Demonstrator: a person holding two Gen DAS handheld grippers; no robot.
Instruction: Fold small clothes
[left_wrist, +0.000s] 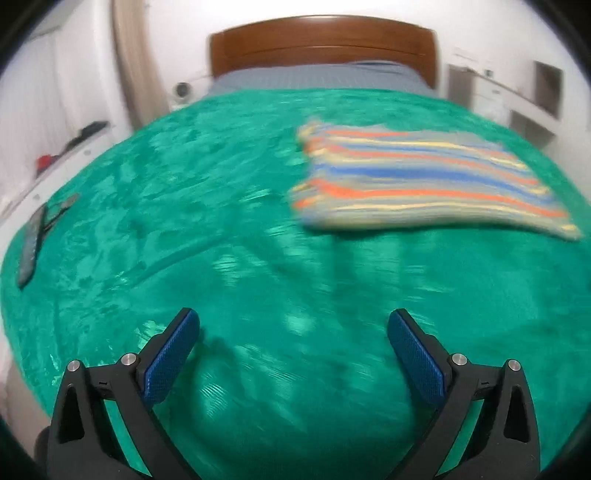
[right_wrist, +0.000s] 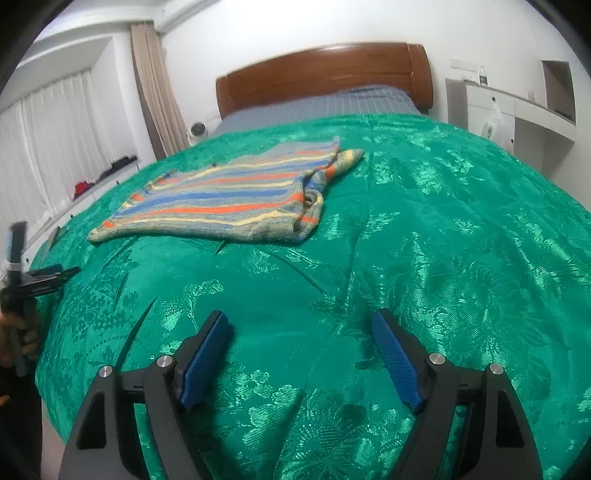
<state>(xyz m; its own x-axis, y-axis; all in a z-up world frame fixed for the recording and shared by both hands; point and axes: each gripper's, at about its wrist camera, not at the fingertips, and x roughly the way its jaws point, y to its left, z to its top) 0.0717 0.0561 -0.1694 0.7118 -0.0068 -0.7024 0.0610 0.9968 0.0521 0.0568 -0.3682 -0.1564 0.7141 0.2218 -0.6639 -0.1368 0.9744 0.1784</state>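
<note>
Right wrist view showing both grippers, right gripper (right_wrist: 299, 358) and left gripper (left_wrist: 293, 354), gaping empty, risking bunching the striped sweater's (right_wrist: 225, 199) crumpled sleeve (right_wrist: 312, 206) while grabbing blanket (right_wrist: 443, 240).

We saw even, bright indoor light, with sheen glinting off the green bedspread (right_wrist: 406, 229). The left wrist view was smeared by motion blur; the right stayed sharp. Both bowed strongly toward dark fisheye corners.
</note>
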